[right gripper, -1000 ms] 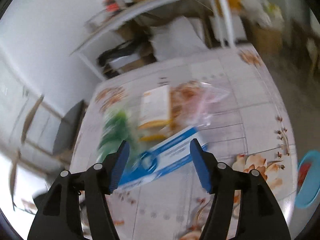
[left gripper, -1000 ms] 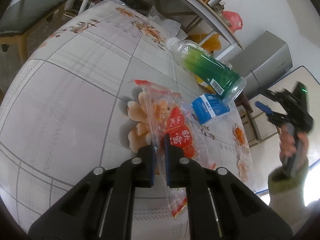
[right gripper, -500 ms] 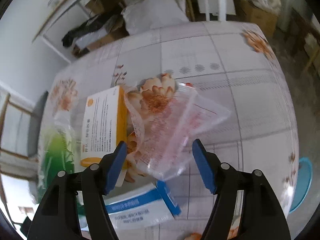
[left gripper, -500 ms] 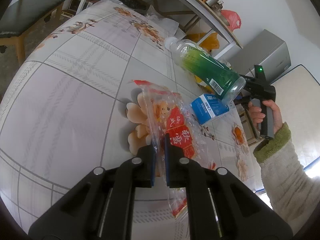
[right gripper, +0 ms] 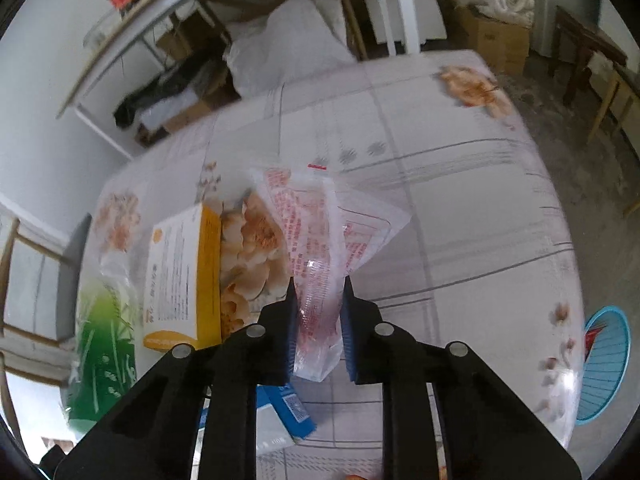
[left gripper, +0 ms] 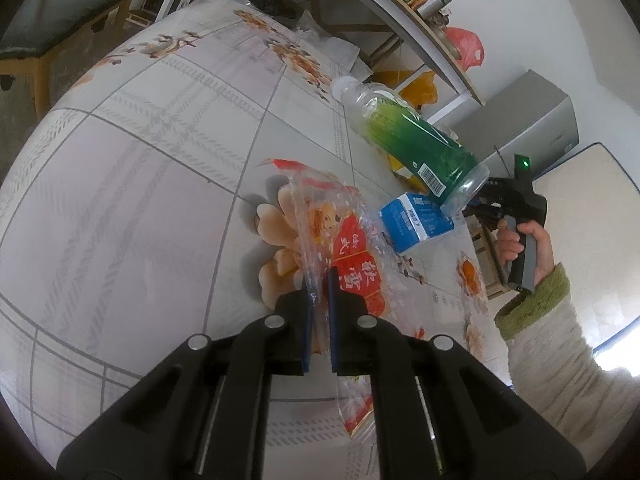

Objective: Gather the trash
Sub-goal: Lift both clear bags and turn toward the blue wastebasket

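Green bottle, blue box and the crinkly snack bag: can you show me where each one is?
green bottle [left gripper: 416, 148], left wrist view, on its green label.
blue box [left gripper: 416, 222], left wrist view, on its blue top face.
snack bag [left gripper: 352, 264], left wrist view, on its red printed part.

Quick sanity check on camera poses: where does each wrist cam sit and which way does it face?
Left wrist: on the left gripper, looking forward and down across the floral table; its fingers are shut on the clear red-printed plastic wrapper. The right hand holding the other gripper shows at right.
Right wrist: on the right gripper, above the same table from the opposite side; its open blue-padded fingers straddle the wrapper.
Shared: wrapper, green plastic bottle, blue-and-white carton.
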Tool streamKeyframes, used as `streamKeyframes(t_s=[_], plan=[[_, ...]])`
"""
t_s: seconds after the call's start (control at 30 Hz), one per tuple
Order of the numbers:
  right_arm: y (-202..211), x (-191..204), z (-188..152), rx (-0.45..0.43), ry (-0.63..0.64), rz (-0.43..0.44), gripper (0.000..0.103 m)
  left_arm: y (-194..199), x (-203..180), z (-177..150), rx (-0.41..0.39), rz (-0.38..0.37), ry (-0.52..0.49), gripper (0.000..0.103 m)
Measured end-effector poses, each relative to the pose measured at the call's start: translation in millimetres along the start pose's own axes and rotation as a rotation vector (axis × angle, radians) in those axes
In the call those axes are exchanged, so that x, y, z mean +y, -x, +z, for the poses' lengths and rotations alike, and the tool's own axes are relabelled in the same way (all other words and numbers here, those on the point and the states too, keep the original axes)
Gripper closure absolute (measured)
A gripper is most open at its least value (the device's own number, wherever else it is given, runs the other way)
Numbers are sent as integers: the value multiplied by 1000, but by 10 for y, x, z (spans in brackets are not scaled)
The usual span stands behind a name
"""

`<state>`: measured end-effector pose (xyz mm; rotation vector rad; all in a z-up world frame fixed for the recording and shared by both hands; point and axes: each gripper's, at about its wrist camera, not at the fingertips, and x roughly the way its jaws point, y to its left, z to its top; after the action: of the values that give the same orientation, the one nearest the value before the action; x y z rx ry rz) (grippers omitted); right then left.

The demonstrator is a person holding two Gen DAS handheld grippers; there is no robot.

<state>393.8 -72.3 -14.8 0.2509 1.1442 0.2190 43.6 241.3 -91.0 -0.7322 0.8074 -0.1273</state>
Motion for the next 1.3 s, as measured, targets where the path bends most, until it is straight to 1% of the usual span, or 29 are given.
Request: streamKeyframes(t_s=[0.17,0.33,0.53,0.67,0.77,0.83,0.93,1.13,1.3], plan=[[347,-171,-46,-84,-40,30,85,88,5,23,-23,-24,4,99],[741,-339,-195,-147,-64,56,86,256,-40,67,-54,-43,-15,100],[1164,-535,-524,-197,-74,93,86,460,-159,102,-76,-82,-31,100],[1414,-700,-732,-229,-99,123,86,581,-338,107,-91,-102,-75,100],[1581,-860,-902,-247,-129,143,86,670,-509,102,-105,-135,-112,100],[1678,-978,-1034,-257,-155,148,86,709,-647,111,-106,-176,-137,100],[1828,-1189,-1224,-278,-206,158,86,682,-917,113,-99,-218,-194,100],[2090,-1679,-1630,-325,-320,165,86,368,-1528,87,-24,-305,-304,100],[2285,-2065,-1941,-355,-402,145,86,6,-2045,-7,45,-348,-382,100]])
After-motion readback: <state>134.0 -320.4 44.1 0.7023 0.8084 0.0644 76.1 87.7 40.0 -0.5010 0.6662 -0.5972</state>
